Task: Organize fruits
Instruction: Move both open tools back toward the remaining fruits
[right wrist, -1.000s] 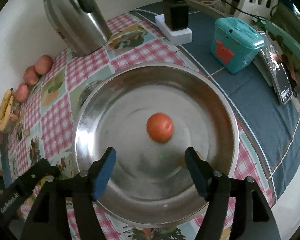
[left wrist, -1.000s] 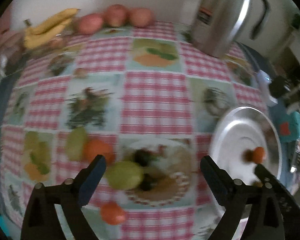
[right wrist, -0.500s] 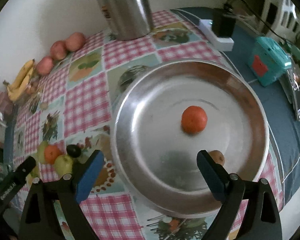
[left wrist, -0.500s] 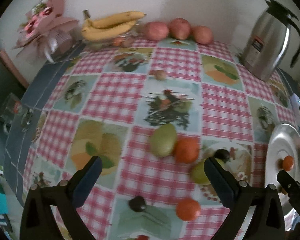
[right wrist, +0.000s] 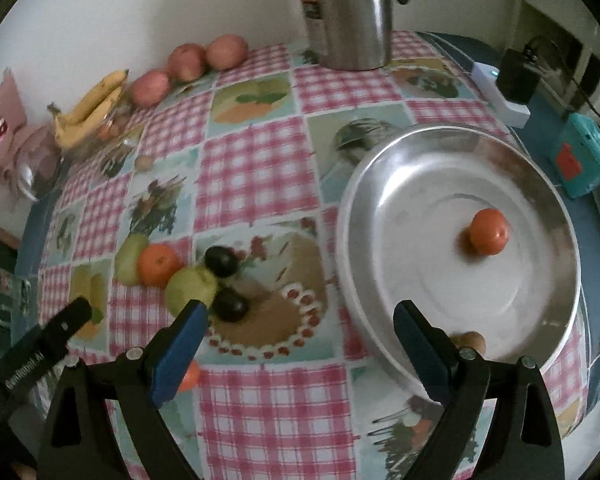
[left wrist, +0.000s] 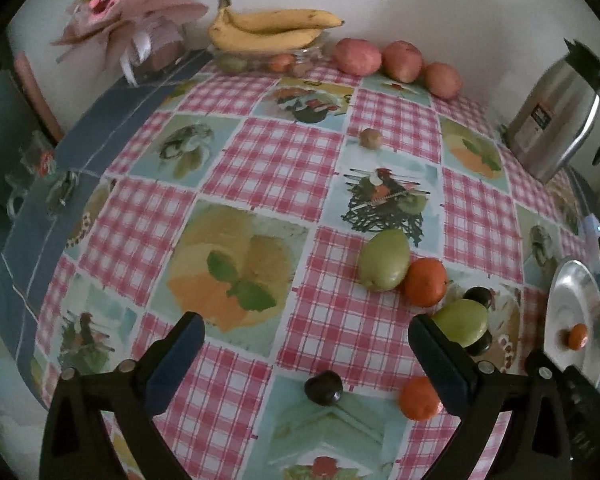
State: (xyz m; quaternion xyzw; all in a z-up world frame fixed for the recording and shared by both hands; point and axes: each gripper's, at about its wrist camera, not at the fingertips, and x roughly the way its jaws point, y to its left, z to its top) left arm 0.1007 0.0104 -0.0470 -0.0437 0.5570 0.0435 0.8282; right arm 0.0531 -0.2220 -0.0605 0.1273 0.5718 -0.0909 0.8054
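My left gripper (left wrist: pixel 306 332) stands open and empty over the checked tablecloth. Just right of it lie a green pear (left wrist: pixel 384 260), an orange (left wrist: pixel 426 282), a second green fruit (left wrist: pixel 462 320) and dark plums (left wrist: pixel 323 388); another orange (left wrist: pixel 418 398) sits by its right finger. My right gripper (right wrist: pixel 300 316) is open too, holding nothing, between that fruit cluster (right wrist: pixel 190 288) and the silver plate (right wrist: pixel 420 240). An orange (right wrist: pixel 489 231) and a small brown fruit (right wrist: pixel 468 340) lie in the plate. The plate (left wrist: pixel 572 292) also shows at the left wrist view's right edge.
Bananas (left wrist: pixel 272 28) and three red apples (left wrist: pixel 402 60) line the back wall, with a steel kettle (right wrist: pixel 348 12) at the back right. A small brown fruit (left wrist: pixel 371 138) lies alone mid-table. A teal box (right wrist: pixel 580 160) and a charger (right wrist: pixel 512 80) sit beyond the plate.
Both grippers have swung left, away from the plate and toward the fruit cluster. The right jaws have widened; the orange stays in the plate.
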